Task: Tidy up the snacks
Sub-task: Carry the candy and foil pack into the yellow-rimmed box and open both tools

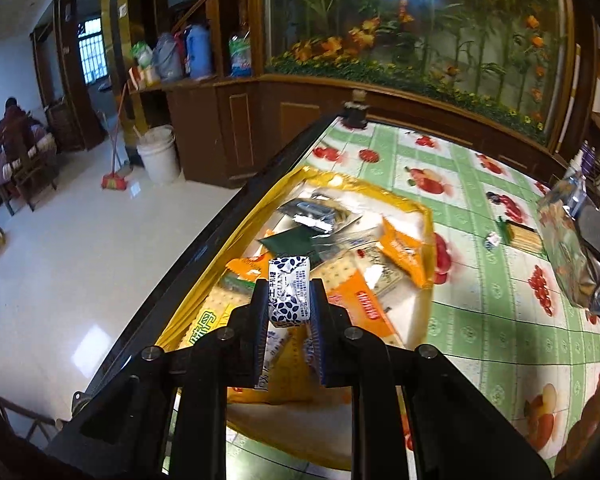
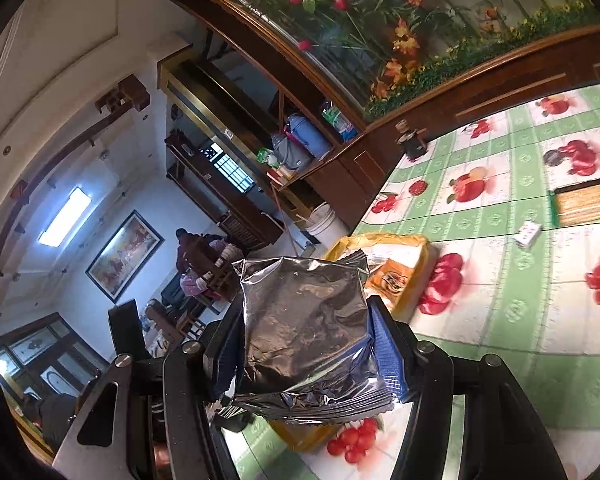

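Your left gripper [image 1: 290, 296] points steeply down over the yellow snack bag [image 1: 380, 192], jaws clamped on a small white packet with a dark blue leaf pattern [image 1: 289, 294]. The packet stands upright between the pads, its top sticking out above the fingertips. Its print is blue Chinese text plus a few Latin letters, too small to read reliably.

Your right gripper [image 2: 306, 344] is tilted only slightly down and rolled, so the table [image 2: 520, 320] runs diagonally in its view. Its jaws are closed on a crinkled silver foil pouch [image 2: 306, 320], blue pads pressing both sides. Only the unprinted foil side faces the camera.

The yellow snack bag lies open at the table's edge, holding orange cracker packs [image 1: 360, 304], a dark green sachet [image 1: 290, 240] and silver wrappers. The orange packs carry Chinese characters; one yellow-green pack [image 1: 210, 320] shows large green characters, motion-blurred.

A green-edged box of sticks [image 2: 586, 200] and a small white wrapper [image 2: 529, 233] lie farther out on the fruit-print tablecloth.
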Demonstrator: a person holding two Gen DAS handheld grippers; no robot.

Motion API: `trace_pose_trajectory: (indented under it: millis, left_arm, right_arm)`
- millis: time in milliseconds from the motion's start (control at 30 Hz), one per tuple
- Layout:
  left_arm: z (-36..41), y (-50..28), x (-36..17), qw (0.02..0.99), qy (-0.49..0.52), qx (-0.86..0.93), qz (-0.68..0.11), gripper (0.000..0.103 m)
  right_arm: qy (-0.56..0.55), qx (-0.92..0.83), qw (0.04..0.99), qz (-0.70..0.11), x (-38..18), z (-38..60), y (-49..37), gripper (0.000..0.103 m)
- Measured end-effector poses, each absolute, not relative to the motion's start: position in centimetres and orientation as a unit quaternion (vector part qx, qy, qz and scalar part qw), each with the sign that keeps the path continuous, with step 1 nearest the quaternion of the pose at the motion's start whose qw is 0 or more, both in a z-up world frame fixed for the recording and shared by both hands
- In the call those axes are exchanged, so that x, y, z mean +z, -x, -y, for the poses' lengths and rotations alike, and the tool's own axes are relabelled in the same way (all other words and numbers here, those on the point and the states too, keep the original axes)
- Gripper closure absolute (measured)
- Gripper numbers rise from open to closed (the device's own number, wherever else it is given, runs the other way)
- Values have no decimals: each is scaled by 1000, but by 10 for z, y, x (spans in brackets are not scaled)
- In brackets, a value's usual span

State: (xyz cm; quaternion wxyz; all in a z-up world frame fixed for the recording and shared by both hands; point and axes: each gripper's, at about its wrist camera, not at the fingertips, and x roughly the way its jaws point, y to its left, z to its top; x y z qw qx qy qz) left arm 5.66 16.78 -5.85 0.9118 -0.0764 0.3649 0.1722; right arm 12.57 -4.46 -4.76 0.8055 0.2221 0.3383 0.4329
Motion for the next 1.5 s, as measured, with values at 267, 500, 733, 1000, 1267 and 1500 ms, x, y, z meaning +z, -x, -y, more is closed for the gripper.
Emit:
trace_pose_trajectory:
  millis: [267, 500, 733, 1000, 1267, 1500]
  left_arm:
    - [-176, -78, -70, 905, 88, 170, -381, 86]
    - [-181, -106, -76, 901, 74, 180, -388, 86]
    - [-178, -112, -87, 898, 58, 190, -392, 86]
    - [-178, -115, -90, 896, 59, 188, -397, 86]
    - [-177, -114, -89, 898, 55, 188, -395, 86]
    - [-176, -107, -81, 901, 62, 187, -387, 49]
  right_arm:
    - [-211, 426, 801, -363, -71, -12, -174, 44]
    - [-194, 411, 800, -392, -87, -42, -206, 44]
    - [-143, 400, 810, -405, -97, -65, -219, 44]
    - [-88, 390, 826, -398, -100, -80, -218, 44]
    - [-40, 383, 840, -382, -94, -91, -211, 43]
    - [-39, 378, 849, -368, -84, -87, -204, 37]
